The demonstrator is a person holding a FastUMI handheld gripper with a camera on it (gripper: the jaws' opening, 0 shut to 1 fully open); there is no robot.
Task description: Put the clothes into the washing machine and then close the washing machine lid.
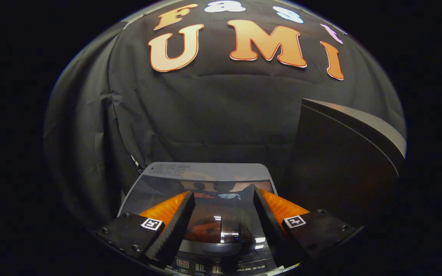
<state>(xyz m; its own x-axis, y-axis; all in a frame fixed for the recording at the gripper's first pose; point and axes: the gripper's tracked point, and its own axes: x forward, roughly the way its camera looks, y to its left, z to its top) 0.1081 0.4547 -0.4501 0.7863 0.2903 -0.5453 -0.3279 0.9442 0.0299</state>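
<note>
Glass washing machine lid (202, 188) lies flat and shut under the gripper (221, 199), whose fingers stand apart and grasp nothing; no clothes visible outside, so the task looks finished, though the load inside cannot be confirmed

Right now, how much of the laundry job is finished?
The washing machine sits below the gripper with its glossy lid lying flat, so closing looks done. The gripper's fingers are spread open over the lid and grip nothing. No clothes lie outside the machine in this view; whether they are inside cannot be told through the reflective lid. Little seems left beyond drawing the gripper away.
</note>
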